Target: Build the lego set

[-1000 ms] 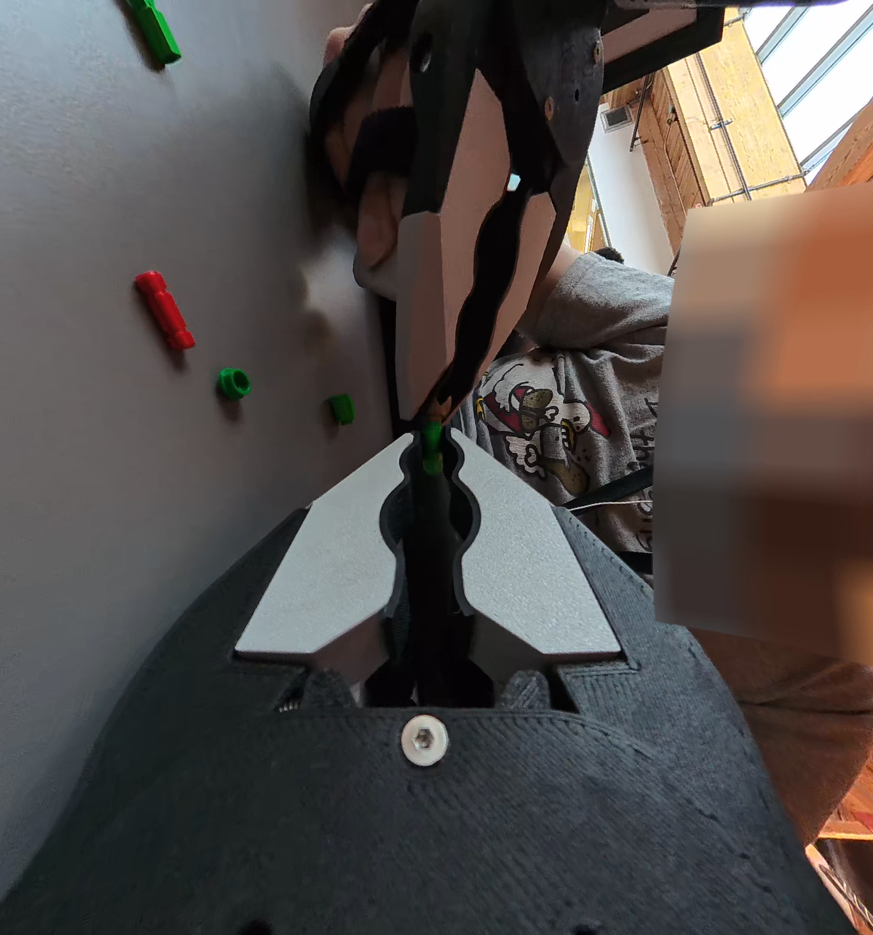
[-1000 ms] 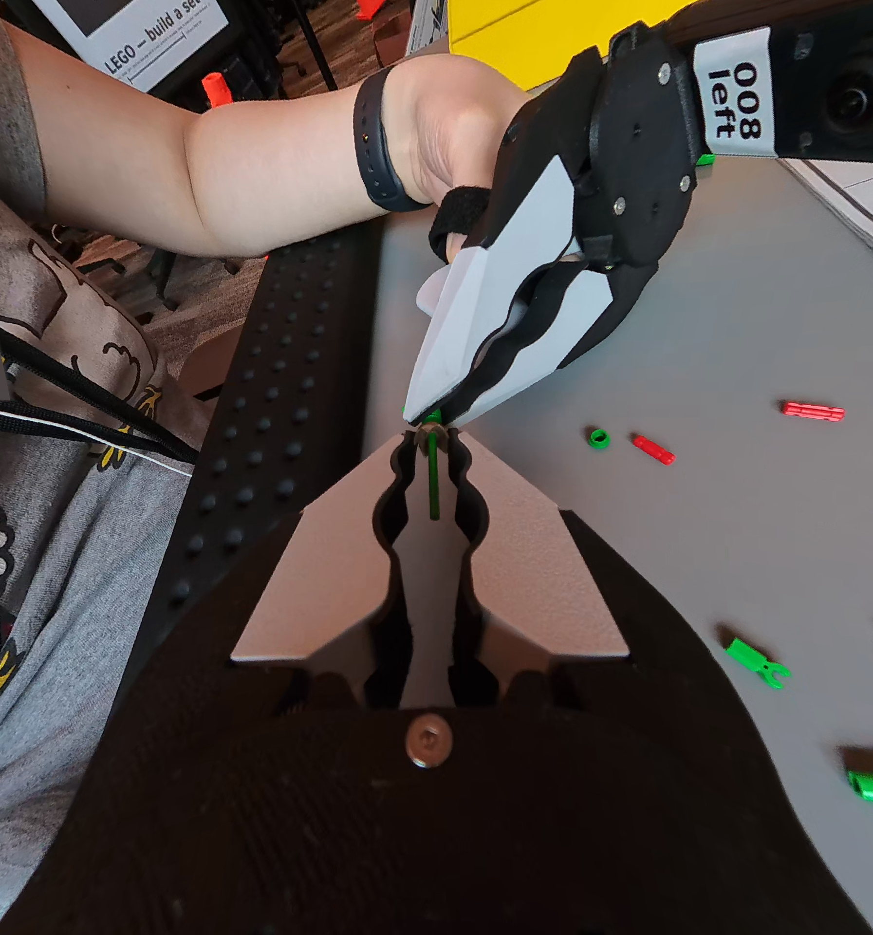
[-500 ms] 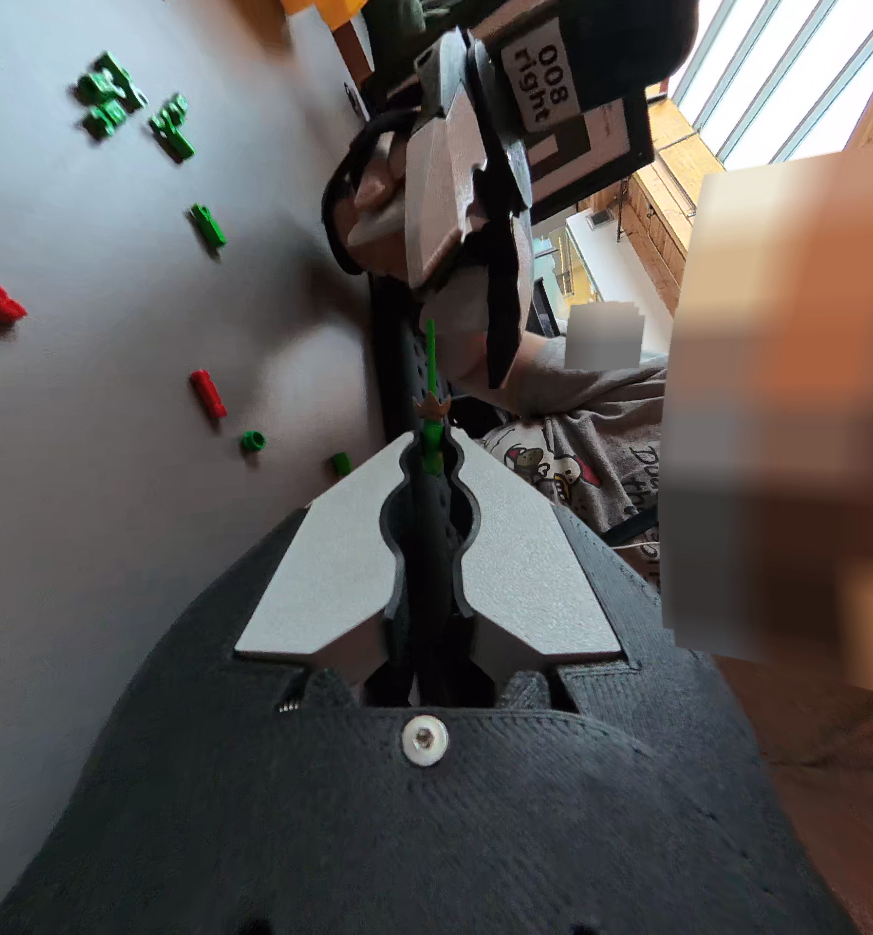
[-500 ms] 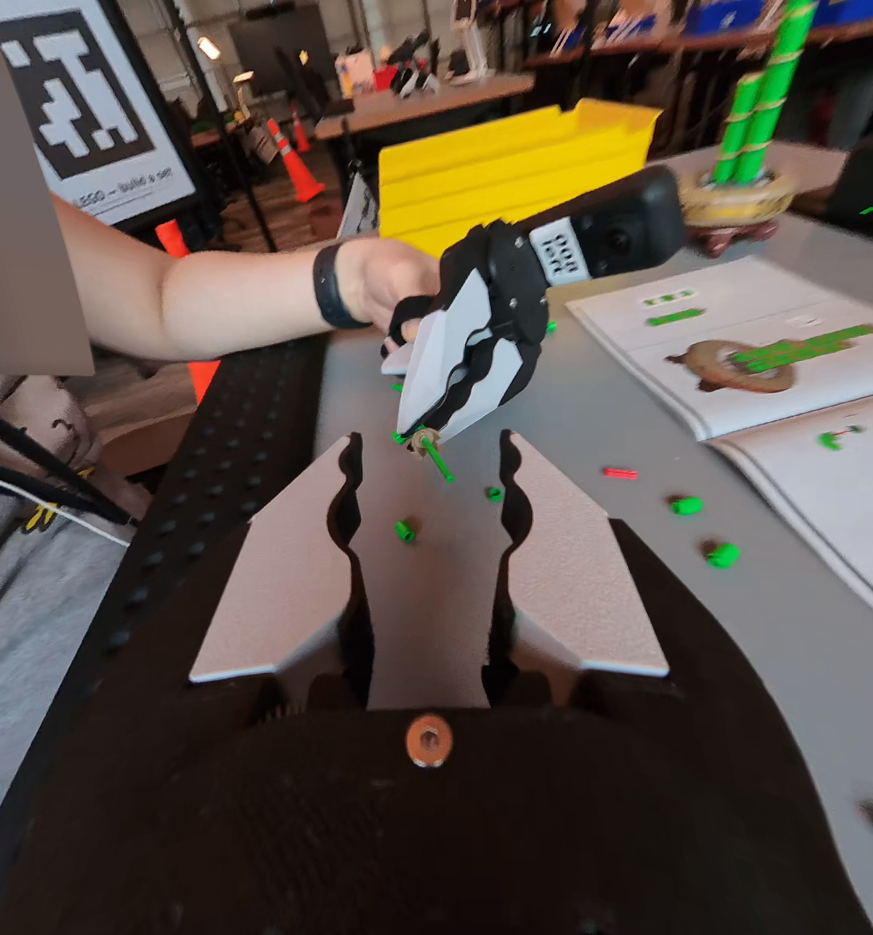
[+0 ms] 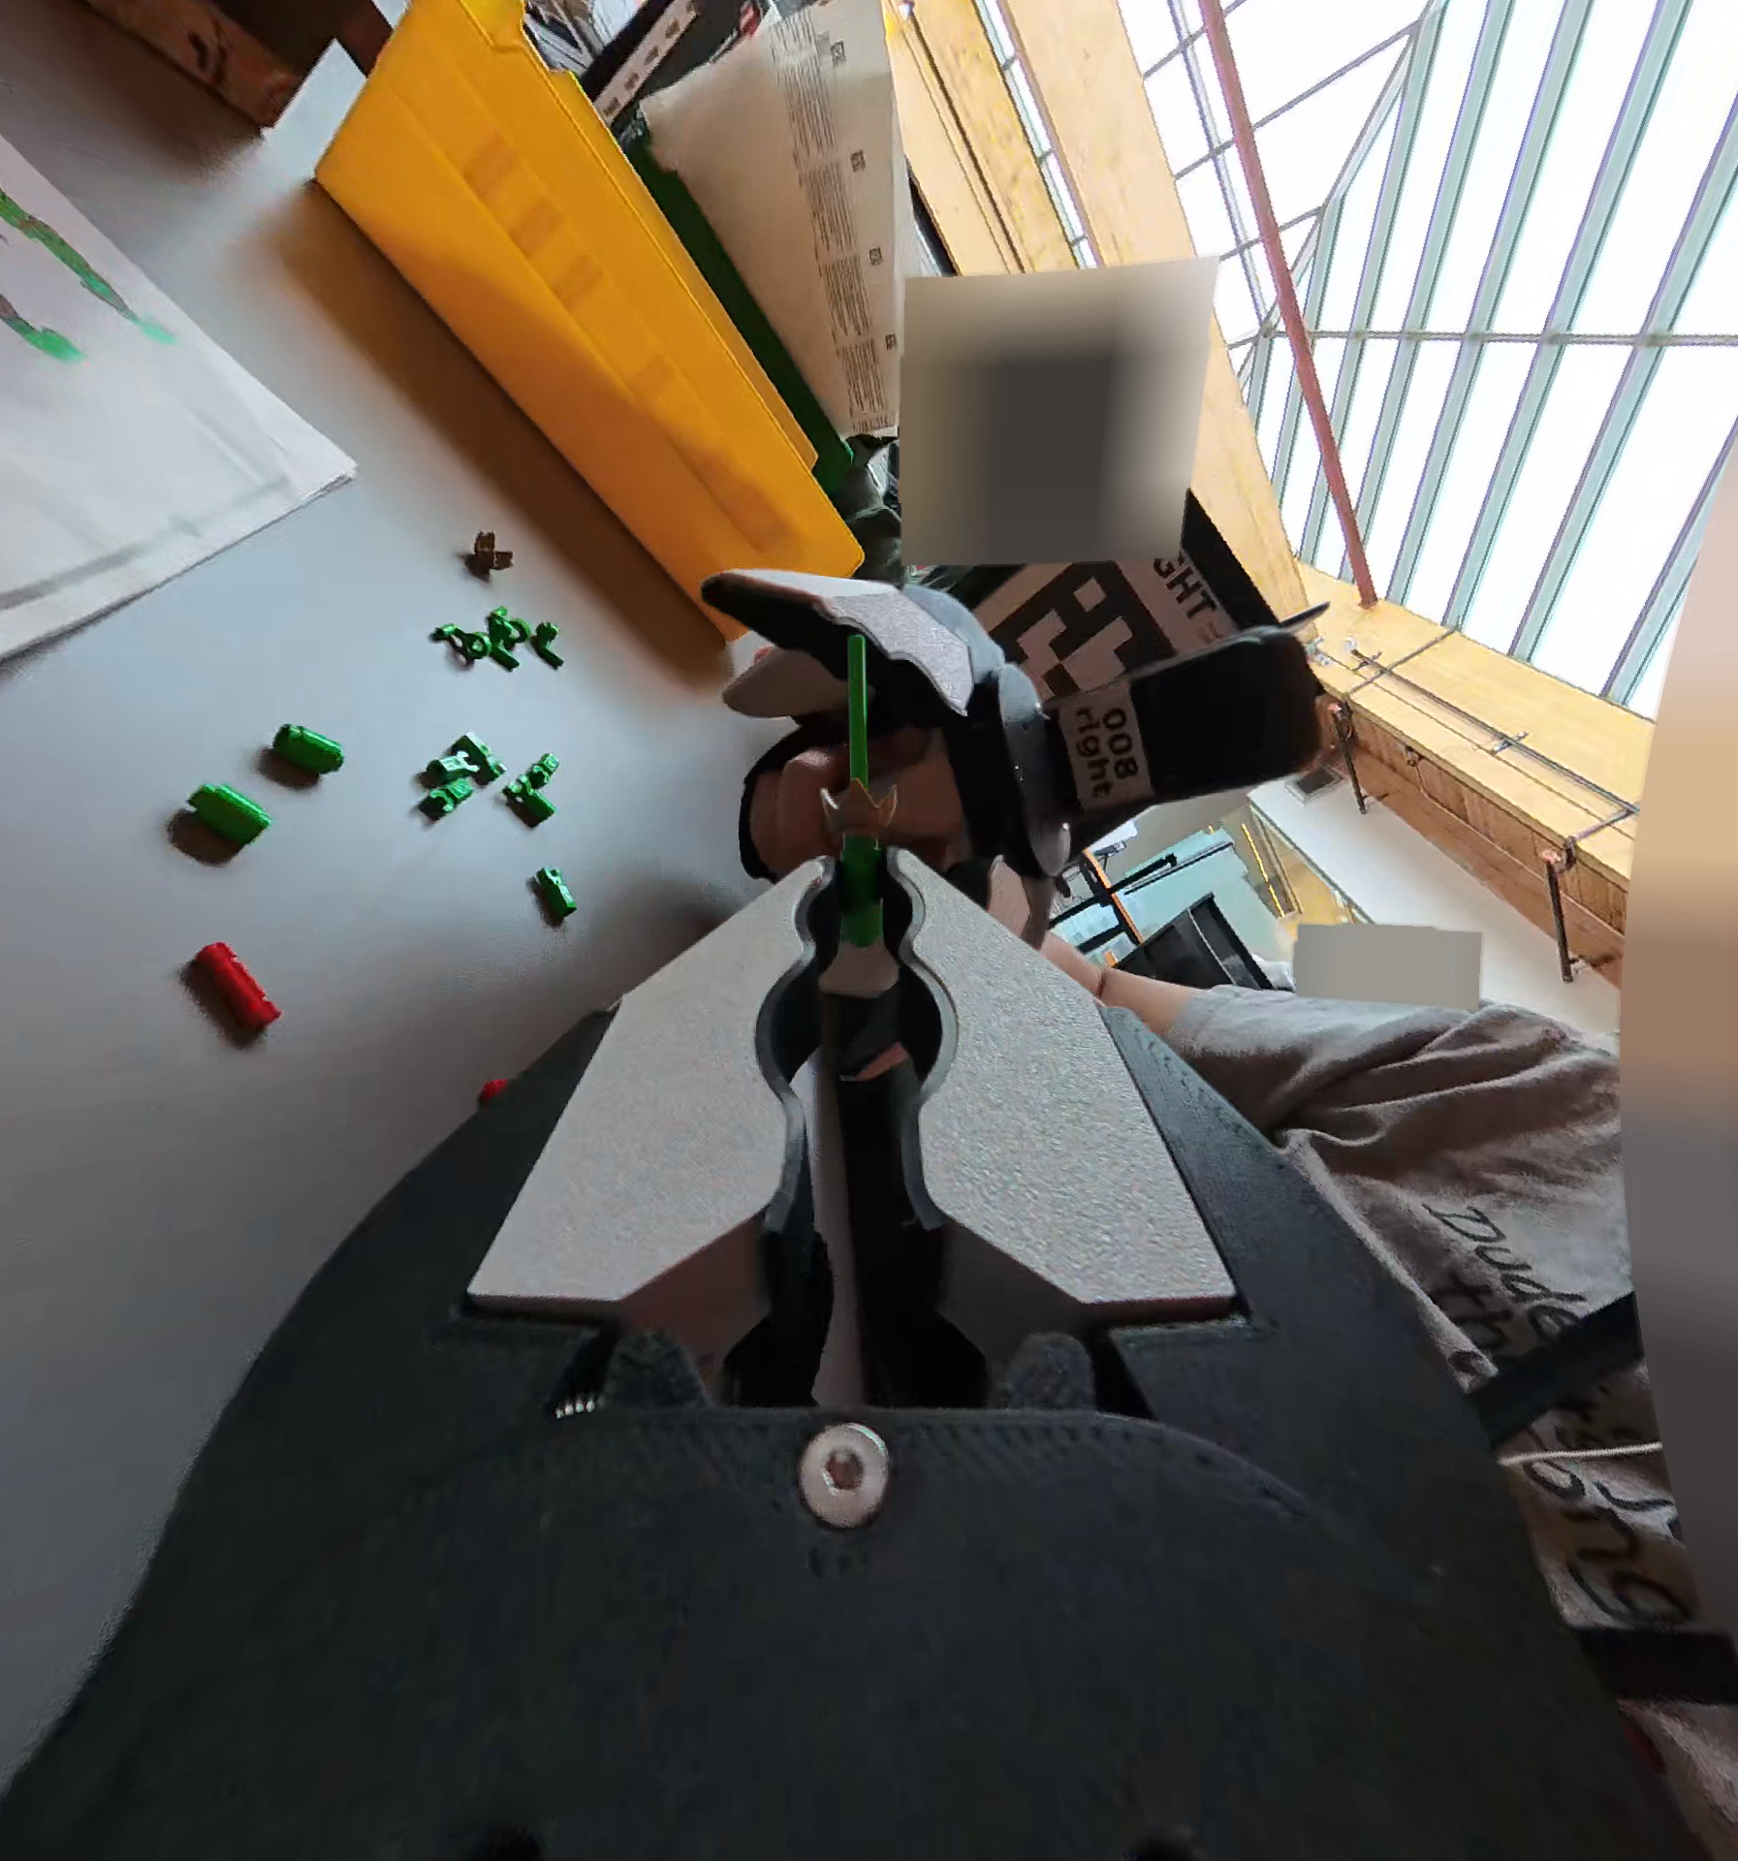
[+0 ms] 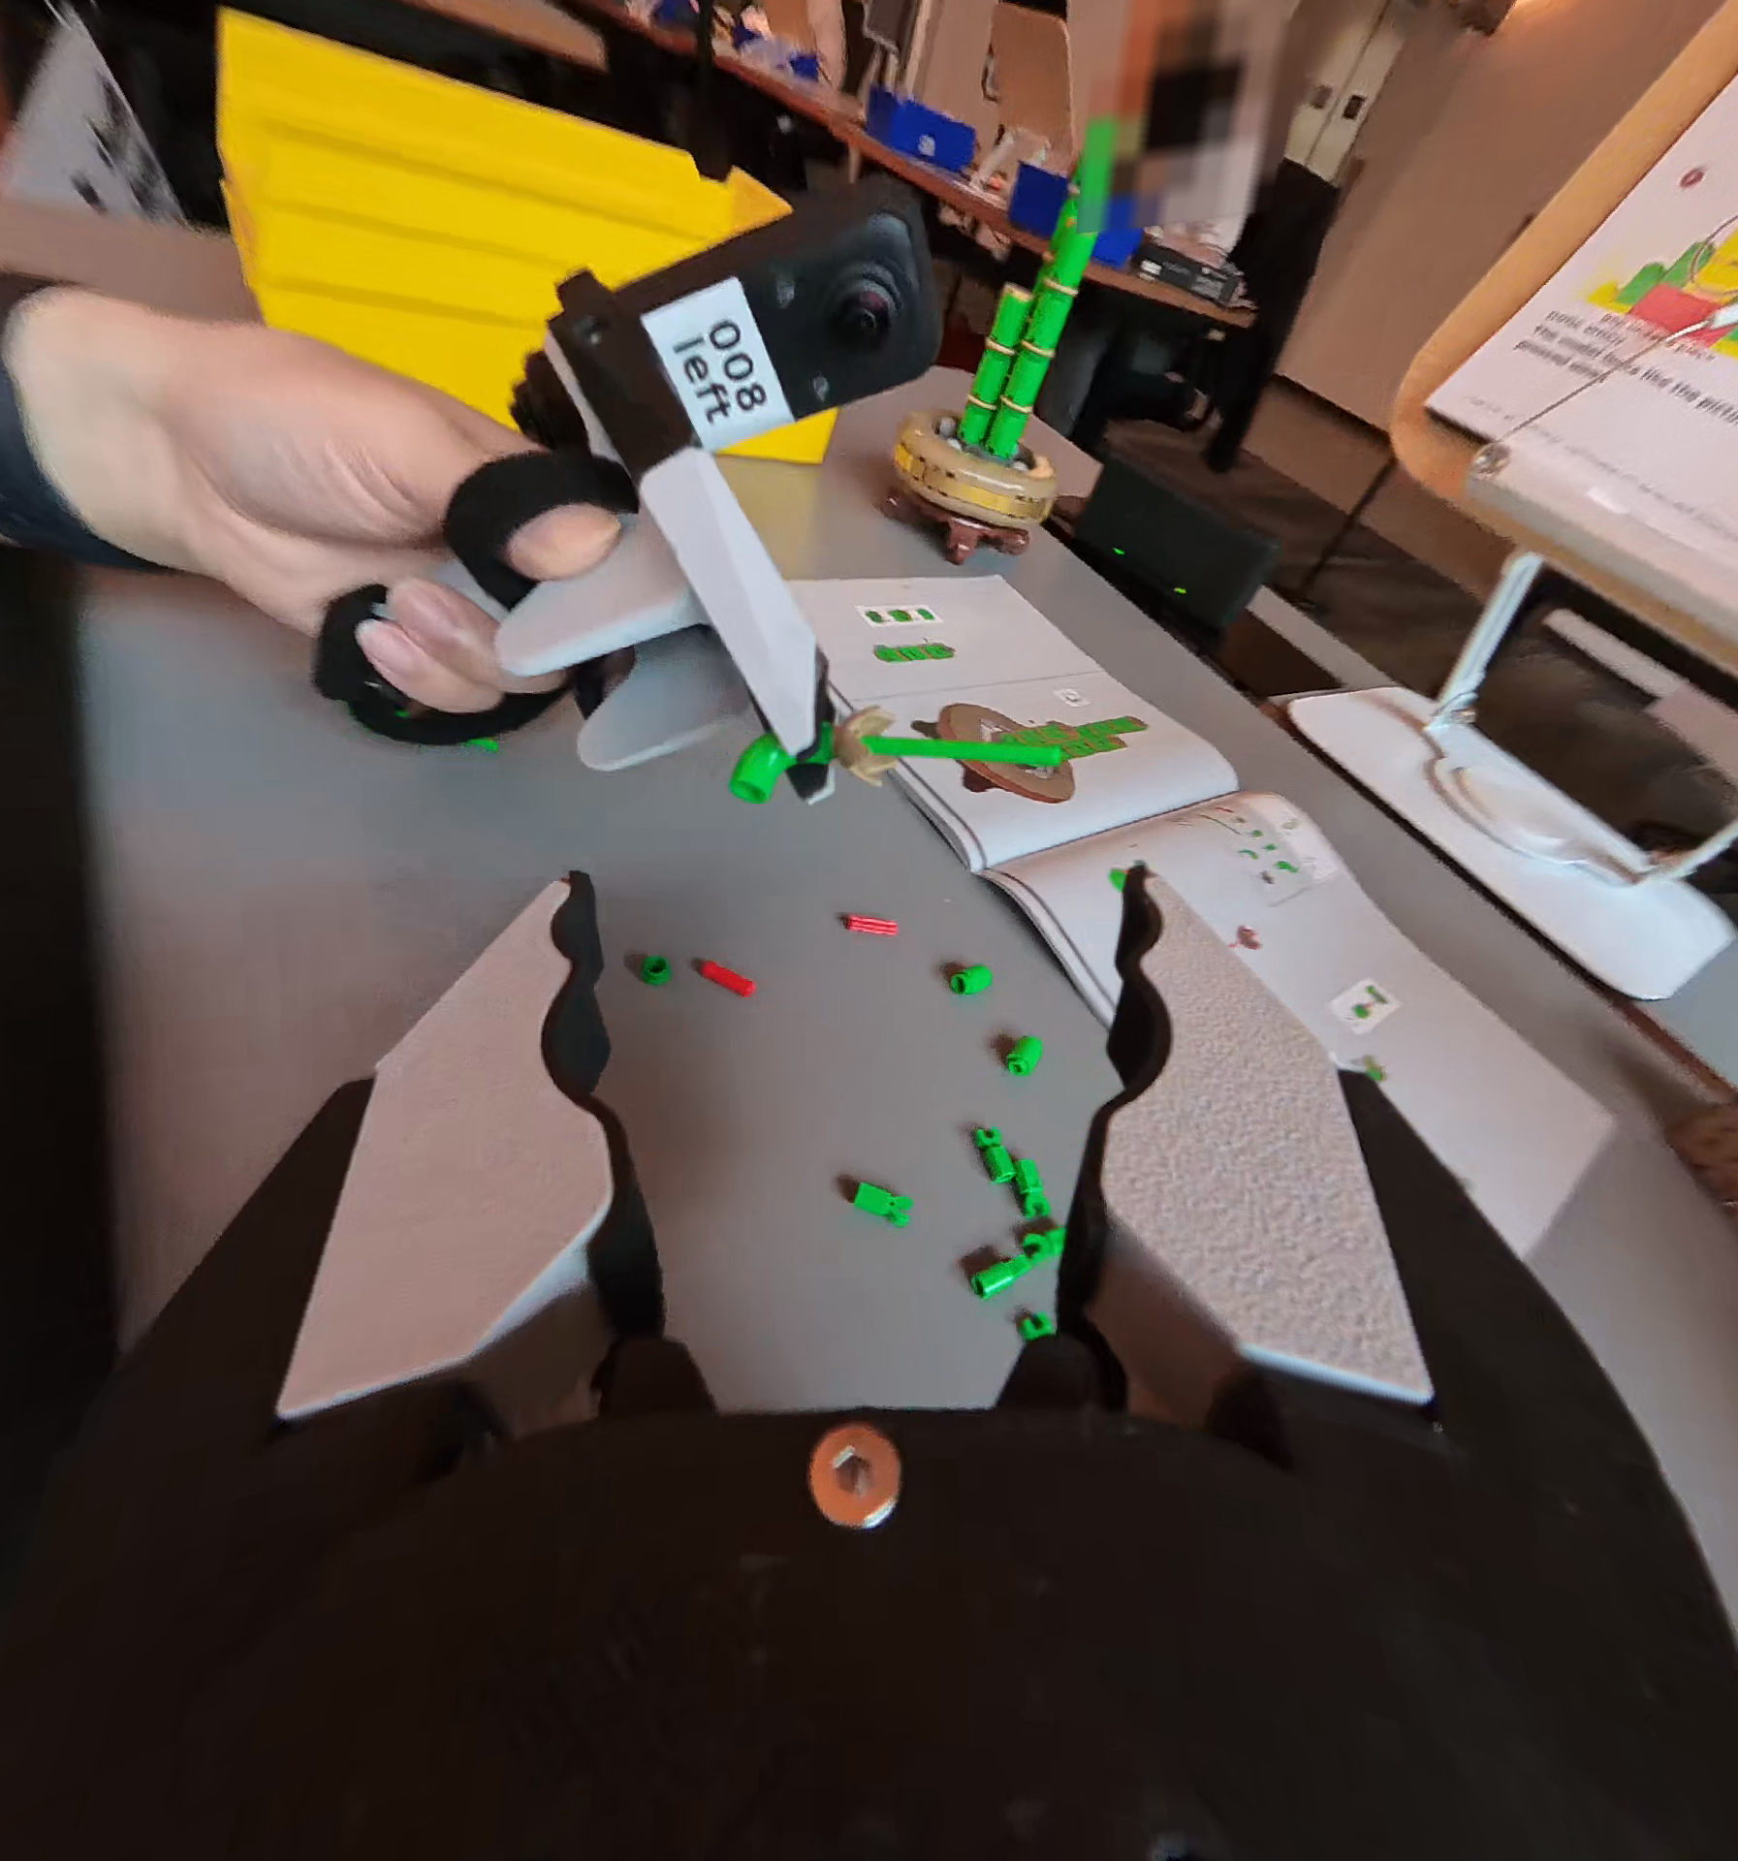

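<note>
While the green rod assy (image 6: pixel 824 750) is held clamped in the left gripper (image 6: pixel 806 767) above the table (image 6: pixel 240 906), rod axis pointing twd the booklet (image 6: pixel 1066 645), right gripper (image 6: pixel 849 881) is kept wide, empty; loose green pcs (image 6: pixel 1005 1173) are seen nearer it, below-right.

Workshop hall: skylights (image 5: pixel 1549 302) over timber beams (image 5: pixel 1479 745), cluttered benches (image 6: pixel 945 141), yellow bin (image 6: pixel 442 222) on grey worktop (image 6: pixel 341 856).
</note>
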Demonstrator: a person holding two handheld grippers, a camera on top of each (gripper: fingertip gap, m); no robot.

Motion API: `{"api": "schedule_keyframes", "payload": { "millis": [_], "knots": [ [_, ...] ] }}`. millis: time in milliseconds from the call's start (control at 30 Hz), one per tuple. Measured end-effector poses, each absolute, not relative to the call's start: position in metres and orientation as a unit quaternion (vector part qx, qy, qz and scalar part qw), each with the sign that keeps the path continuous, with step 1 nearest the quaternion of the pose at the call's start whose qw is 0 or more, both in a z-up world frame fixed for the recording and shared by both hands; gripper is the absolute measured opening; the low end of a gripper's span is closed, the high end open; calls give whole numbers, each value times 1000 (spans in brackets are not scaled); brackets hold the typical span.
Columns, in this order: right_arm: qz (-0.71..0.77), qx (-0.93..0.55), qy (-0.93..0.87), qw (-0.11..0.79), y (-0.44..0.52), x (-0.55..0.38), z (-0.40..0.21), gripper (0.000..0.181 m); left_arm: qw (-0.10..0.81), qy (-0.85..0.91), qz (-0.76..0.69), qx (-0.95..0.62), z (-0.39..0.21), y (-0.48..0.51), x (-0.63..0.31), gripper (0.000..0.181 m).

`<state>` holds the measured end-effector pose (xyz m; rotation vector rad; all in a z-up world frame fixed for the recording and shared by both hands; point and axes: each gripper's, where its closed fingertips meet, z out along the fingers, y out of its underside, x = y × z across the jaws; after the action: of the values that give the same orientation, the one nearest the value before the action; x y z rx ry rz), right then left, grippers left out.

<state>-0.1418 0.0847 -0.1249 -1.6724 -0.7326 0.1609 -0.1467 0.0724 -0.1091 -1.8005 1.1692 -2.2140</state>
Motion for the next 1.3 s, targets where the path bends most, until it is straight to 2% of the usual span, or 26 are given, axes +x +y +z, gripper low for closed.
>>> {"api": "schedule_keyframes", "payload": {
  "millis": [167,367,533,1000,1300],
  "knots": [
    [16,-711,-314,629,88,-135,-115,84,28,388,-709,-589,-115,64,-142,5],
    [42,-713,-303,631,87,-134,-114,75,46,386,-704,-595,-118,65,-138,5],
    [7,-707,-333,624,87,-140,-117,64,33,384,-705,-595,-121,61,-136,5],
    [-17,-697,-357,622,81,-137,-115,63,-11,385,-715,-583,-118,53,-138,11],
    [-17,-693,-369,619,78,-138,-116,63,-17,410,-703,-581,-121,51,-143,7]
  ]
}}
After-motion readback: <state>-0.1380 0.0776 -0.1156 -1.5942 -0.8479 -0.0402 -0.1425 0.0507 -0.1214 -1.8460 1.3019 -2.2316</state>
